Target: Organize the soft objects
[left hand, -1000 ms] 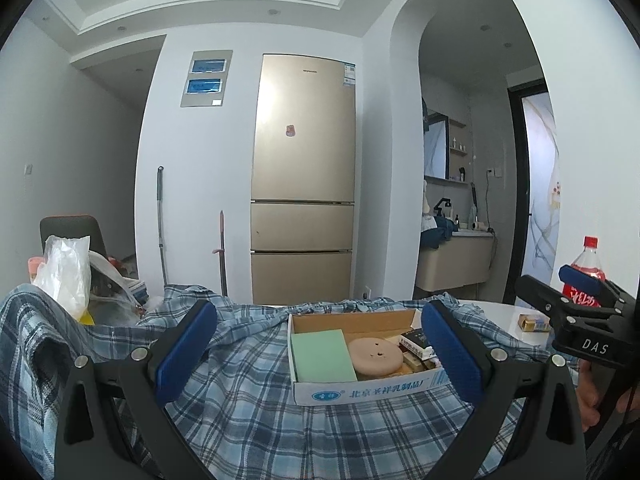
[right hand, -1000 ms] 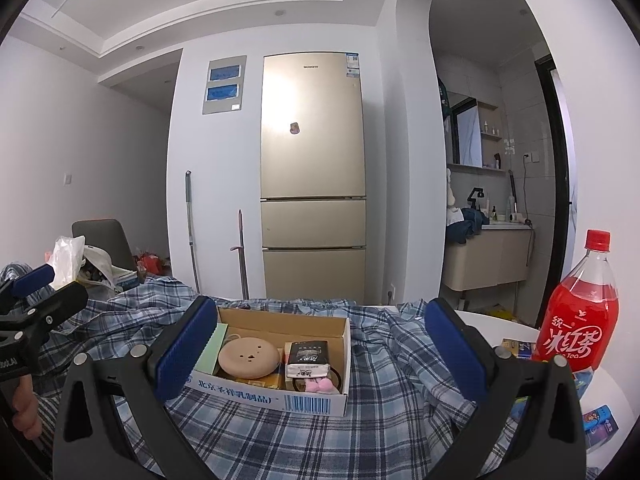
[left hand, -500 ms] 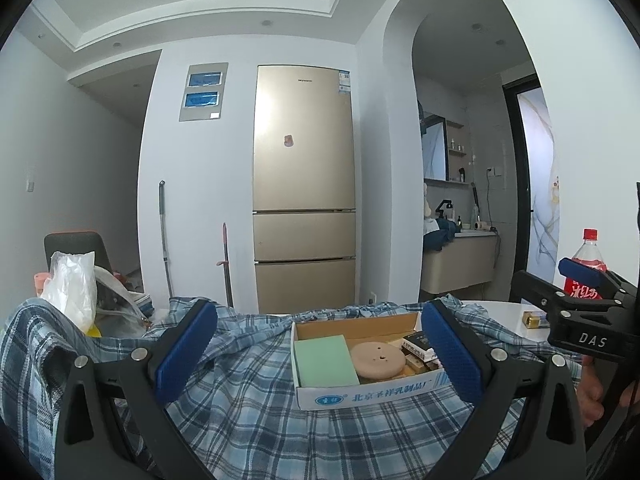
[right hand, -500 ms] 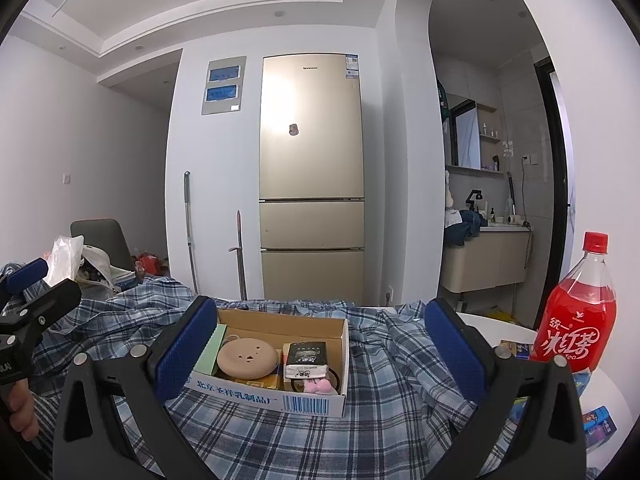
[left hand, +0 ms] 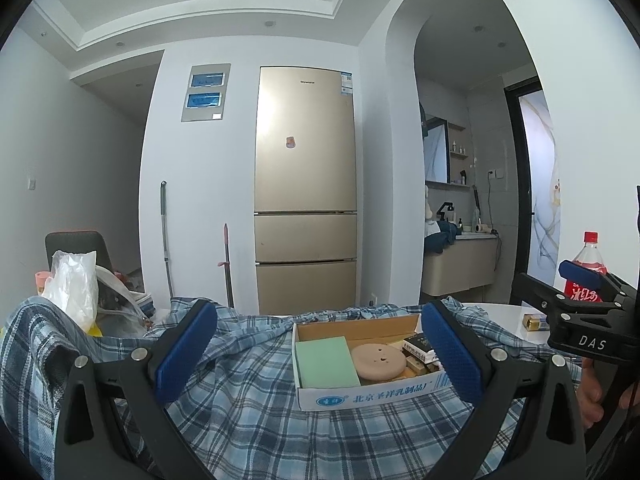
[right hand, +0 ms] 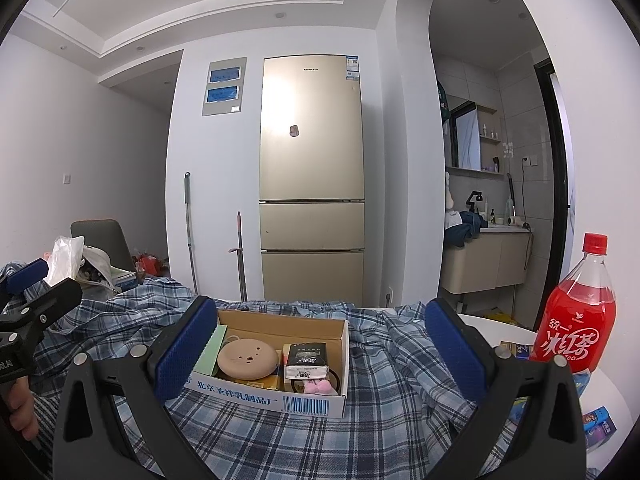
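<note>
- Cardboard box (right hand: 280,394): open-topped, resting on the plaid cloth (right hand: 360,436) that covers the table; the landmark for all that follows.
- Inside the box, left end: a flat green pad (left hand: 326,362), lying against the left wall.
- Inside the box, middle: a round tan cushion-like disc (right hand: 247,358) with small holes, partly over other items.
- Inside the box, right end: a dark-printed packet (right hand: 306,360), and in front of it a small pink soft piece (right hand: 318,388) beside a black ring.
- My left tongs (left hand: 316,354): spread wide, holding nothing, both blue pads above the cloth with the box's left part between them.
- My right tongs (right hand: 320,350): likewise spread wide and empty, framing the box; the left pad overlaps the box's left corner.
- Right of the box: a red drink bottle (right hand: 576,320) upright on the bare white table (right hand: 504,330), with small packets at its foot.
- Left of the box: a white plastic bag (left hand: 74,284) and clutter in front of a grey chair (left hand: 76,246).
- Behind the box: a gold refrigerator (right hand: 312,176) against the wall, with two long handles leaning to its left.
- Hard to make out: the items under the disc, and the print on the small packets; my pads hide parts of the box's ends.
</note>
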Motion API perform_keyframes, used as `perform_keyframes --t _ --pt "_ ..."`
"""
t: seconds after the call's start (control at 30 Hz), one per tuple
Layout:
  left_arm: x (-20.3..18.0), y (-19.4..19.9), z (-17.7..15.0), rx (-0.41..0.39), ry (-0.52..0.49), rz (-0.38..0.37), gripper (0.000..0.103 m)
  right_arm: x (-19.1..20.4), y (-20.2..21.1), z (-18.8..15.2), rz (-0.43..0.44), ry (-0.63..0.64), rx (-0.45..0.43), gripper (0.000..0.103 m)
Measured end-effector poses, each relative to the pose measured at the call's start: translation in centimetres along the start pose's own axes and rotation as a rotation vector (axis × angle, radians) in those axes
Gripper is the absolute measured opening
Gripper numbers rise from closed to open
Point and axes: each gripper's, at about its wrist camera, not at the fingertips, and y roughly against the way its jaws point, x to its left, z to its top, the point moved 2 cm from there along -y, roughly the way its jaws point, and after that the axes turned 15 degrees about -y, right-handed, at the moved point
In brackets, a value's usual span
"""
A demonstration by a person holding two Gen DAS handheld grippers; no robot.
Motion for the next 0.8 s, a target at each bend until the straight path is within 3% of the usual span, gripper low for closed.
perform_keyframes --t 0.8 --pt "-0.27 -0.06 -0.19 0.006 -0.001 0.003 0.103 0.06 0.15 0.00 0.001 0.003 -0.004 0.103"
